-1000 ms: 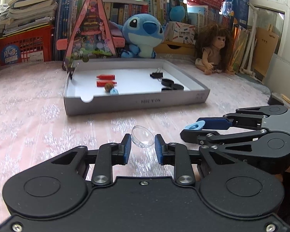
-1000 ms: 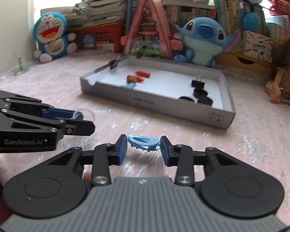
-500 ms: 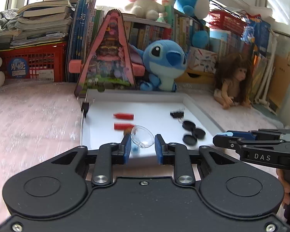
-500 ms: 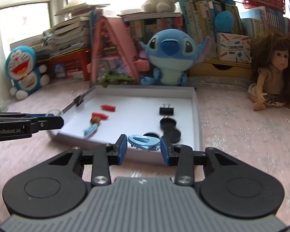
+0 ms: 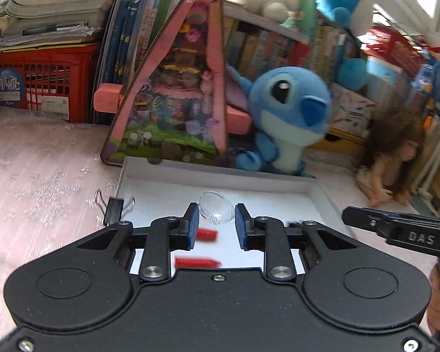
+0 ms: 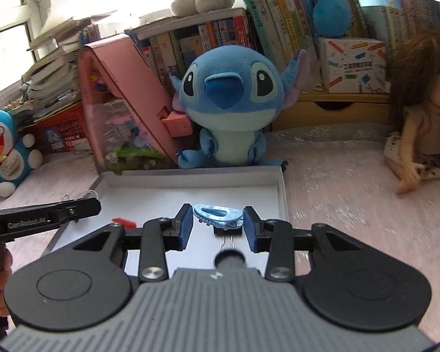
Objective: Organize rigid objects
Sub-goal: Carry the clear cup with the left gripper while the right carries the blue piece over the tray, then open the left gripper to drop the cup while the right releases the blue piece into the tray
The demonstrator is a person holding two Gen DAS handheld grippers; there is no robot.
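Note:
My left gripper (image 5: 216, 223) is shut on a clear plastic dome (image 5: 216, 210) and holds it above the white shallow box (image 5: 214, 177). My right gripper (image 6: 218, 225) is shut on a light blue hair clip (image 6: 218, 213) and holds it over the same box (image 6: 190, 179). In the box lie two red pieces (image 5: 197, 262), a black binder clip (image 6: 227, 233) and a black round piece (image 6: 229, 258). Another binder clip (image 5: 114, 206) is clipped on the box's left wall. Each gripper shows in the other's view, the right one (image 5: 396, 226) and the left one (image 6: 44, 215).
A blue plush (image 6: 228, 102), a pink triangular toy house (image 5: 179, 88), a doll (image 6: 419, 123), a red crate (image 5: 41, 85) and shelves of books stand behind the box. A blue cat plush (image 6: 6, 149) sits far left. The table has a pink cloth (image 5: 38, 176).
Both grippers have moved forward from the table in front of the box to above its inside, still holding the dome and the hair clip.

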